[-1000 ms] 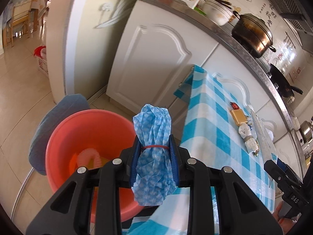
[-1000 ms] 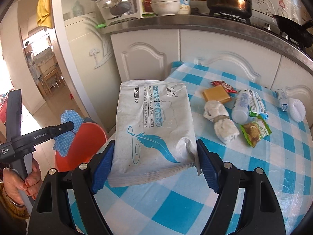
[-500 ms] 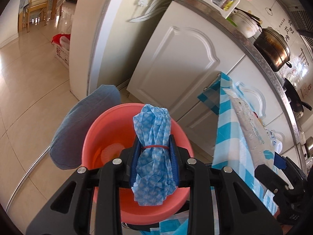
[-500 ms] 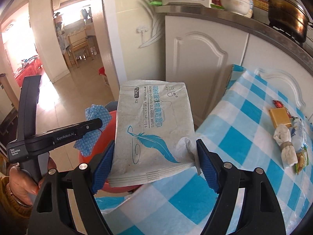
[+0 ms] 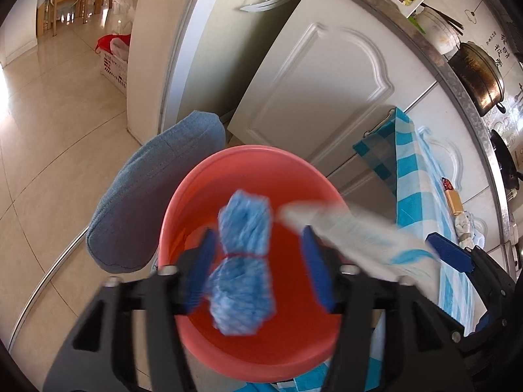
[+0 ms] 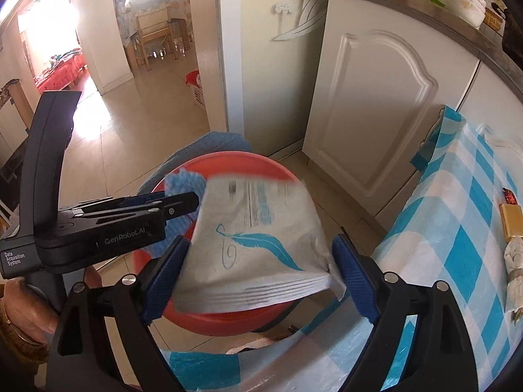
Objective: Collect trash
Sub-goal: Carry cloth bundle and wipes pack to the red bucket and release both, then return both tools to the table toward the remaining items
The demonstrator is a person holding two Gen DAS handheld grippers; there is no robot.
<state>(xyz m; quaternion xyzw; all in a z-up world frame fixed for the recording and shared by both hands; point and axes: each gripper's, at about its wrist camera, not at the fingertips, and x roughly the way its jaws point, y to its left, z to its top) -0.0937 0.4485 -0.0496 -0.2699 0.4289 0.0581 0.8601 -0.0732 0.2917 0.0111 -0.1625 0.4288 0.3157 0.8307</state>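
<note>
My left gripper (image 5: 258, 269) is open over a red basin (image 5: 251, 356). A blue cloth wad tied with a red band (image 5: 243, 271) is blurred between the spread fingers, free of the pads, above the basin. My right gripper (image 6: 258, 276) is also open over the basin (image 6: 235, 163). The white wipes packet with a blue feather (image 6: 258, 245) is blurred between its fingers and tips toward the basin; it also shows in the left wrist view (image 5: 353, 232). The left gripper shows in the right wrist view (image 6: 183, 204).
A blue-and-white checked table (image 6: 464, 251) at the right carries a gold packet (image 6: 513, 220), a tied white wad (image 6: 516, 261) and other trash. The basin sits on a grey-blue stool cushion (image 5: 153, 196). White cabinet doors (image 6: 376, 104) stand behind.
Both grippers have moved left from the table to above the basin. Both have opened: the blue wad and the wipes packet, gripped before, are now loose and blurred.
</note>
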